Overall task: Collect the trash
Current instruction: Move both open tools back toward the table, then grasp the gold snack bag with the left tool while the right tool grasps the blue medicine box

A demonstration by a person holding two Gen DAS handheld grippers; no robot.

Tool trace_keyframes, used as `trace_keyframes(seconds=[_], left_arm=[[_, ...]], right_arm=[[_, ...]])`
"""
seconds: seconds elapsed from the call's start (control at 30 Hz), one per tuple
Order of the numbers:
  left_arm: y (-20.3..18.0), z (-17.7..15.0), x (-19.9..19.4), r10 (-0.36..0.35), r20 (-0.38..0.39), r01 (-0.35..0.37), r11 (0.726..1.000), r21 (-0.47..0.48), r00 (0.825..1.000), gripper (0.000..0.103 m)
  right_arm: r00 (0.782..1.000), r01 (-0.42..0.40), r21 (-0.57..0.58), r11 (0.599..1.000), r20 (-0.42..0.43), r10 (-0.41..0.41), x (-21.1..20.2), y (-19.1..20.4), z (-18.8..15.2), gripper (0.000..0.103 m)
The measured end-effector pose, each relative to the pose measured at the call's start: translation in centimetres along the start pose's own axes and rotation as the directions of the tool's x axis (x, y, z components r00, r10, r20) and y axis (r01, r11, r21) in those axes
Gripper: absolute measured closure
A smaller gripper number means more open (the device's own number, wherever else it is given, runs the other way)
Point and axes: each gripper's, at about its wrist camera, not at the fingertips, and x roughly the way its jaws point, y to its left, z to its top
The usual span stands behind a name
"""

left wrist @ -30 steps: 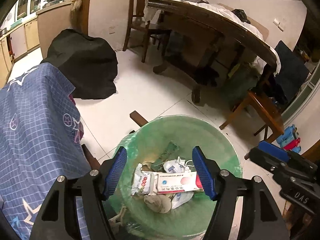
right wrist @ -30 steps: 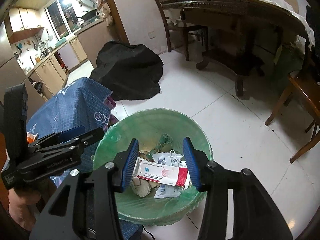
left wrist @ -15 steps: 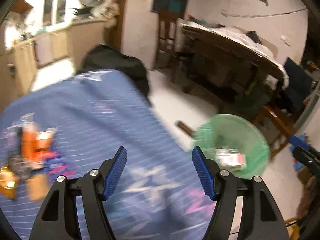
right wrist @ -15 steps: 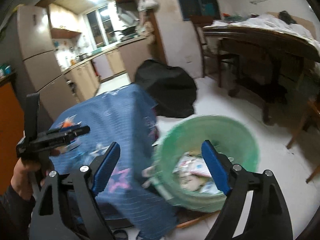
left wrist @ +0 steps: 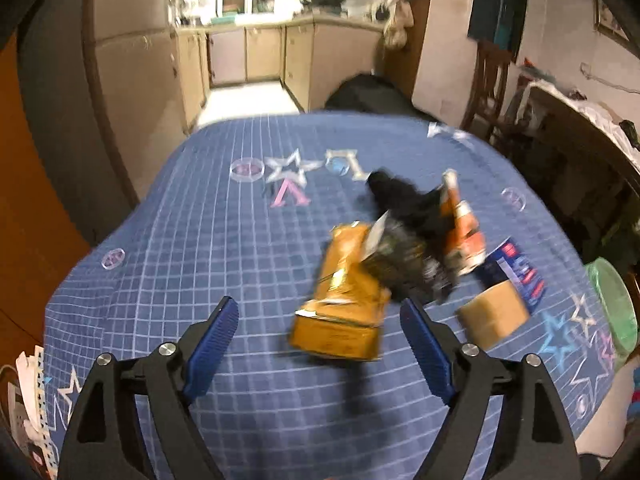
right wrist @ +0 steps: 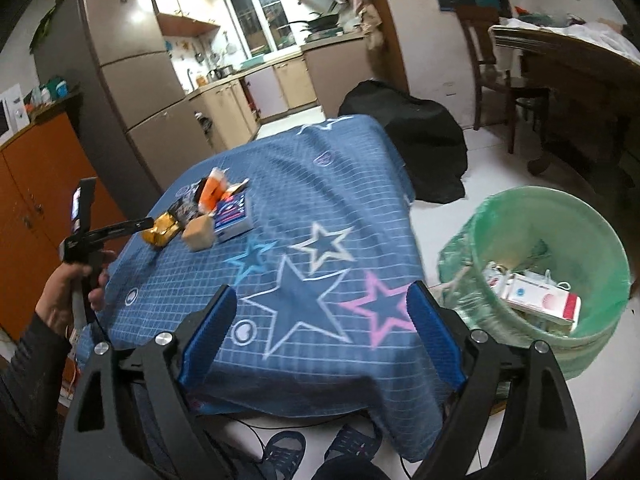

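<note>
My left gripper [left wrist: 320, 344] hangs over the blue star-print tablecloth [left wrist: 224, 240], its jaws opening with nothing between them. Just past its fingers lies a blurred heap of trash: a yellow packet [left wrist: 344, 304], a black bag [left wrist: 404, 216], an orange-and-white packet [left wrist: 460, 220], a brown box [left wrist: 494, 316] and a blue box [left wrist: 516, 270]. My right gripper [right wrist: 320, 336] is over the cloth's near edge, jaws opening and empty. To its right stands the green-lined bin [right wrist: 540, 216] with a red-and-white box [right wrist: 540, 300] inside. The left gripper [right wrist: 140, 225] shows beside the heap [right wrist: 200, 212].
A black covered bundle [right wrist: 404, 140] lies on the floor beyond the table. A wooden dining table [right wrist: 560, 52] and a chair [right wrist: 492, 68] stand at the right. A fridge [right wrist: 132, 92] and an orange cabinet [right wrist: 36, 184] are at the left. The person's sandalled feet [right wrist: 280, 452] are under the table's edge.
Both grippers have swung left, away from above the bin to the blue-clothed table. The left one now faces the trash heap. Both pairs of jaws stand wider.
</note>
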Motion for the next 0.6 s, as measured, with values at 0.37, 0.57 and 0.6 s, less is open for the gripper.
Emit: trace_keyframes(seconds=[0.37,0.57,0.6], left_arm=[[-2.3,0.4,4.8,-0.026,-0.097,0.042,0.984,0.172,0.995,0.021],[-1.8,0.4,4.3,-0.026,-0.068,0.036,0.987,0.155,0.997,0.055],[-1.9,0.4,4.1,-0.026,-0.062,0.034,0.989,0.147,0.998,0.055]], right_arm=[[0.999,-0.016,-0.037,0.999,-0.053,0.014,2.4,3.1,-0.1,0.019],[0.997,-0.037,-0.066,0.997,-0.072,0.032,3.7,4.4,0.3,0.019],[0.997,-0.041,-0.070,0.997,-0.075,0.036,4.0,4.6,0.4,0.019]])
